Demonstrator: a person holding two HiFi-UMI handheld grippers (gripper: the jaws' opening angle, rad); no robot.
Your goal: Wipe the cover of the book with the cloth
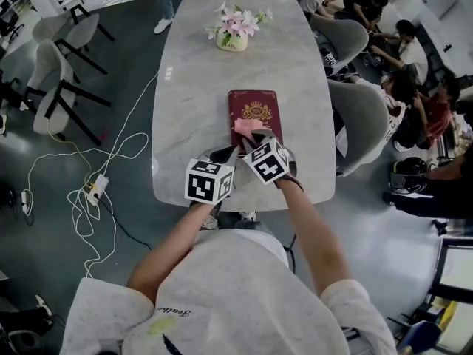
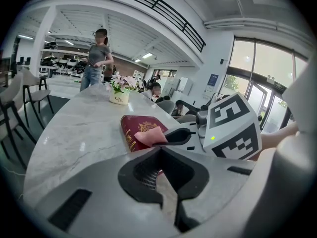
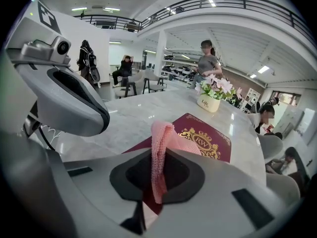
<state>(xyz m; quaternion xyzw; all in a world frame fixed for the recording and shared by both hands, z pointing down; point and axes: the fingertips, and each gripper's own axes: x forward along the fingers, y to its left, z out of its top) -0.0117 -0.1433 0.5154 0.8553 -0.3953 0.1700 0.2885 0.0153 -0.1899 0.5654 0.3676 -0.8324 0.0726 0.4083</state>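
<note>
Maroon hardcover book (image 1: pixel 255 109) lies flat mid-table, gilt crest up, at 12 o'clock from the person. Pink cloth (image 3: pixel 161 152) is pinched in right gripper (image 1: pixel 255 140), jaws closed on it, free end draped on the book's 6 o'clock end. Cloth looks soft, light, limp; a bunched fold is probably the best hold. Book looks stiff, cover likely slick, may slide. Left gripper (image 2: pixel 166 177) jaws together, nothing between, at the book's 7 o'clock. Marble table (image 1: pixel 192 87); flower pot (image 1: pixel 233 32) at 12.

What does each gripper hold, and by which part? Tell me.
The right gripper pinches the pink mesh cloth by a bunched fold, and the rest of it lies on the dark red gold-crested book. The left gripper is shut on nothing.
</note>
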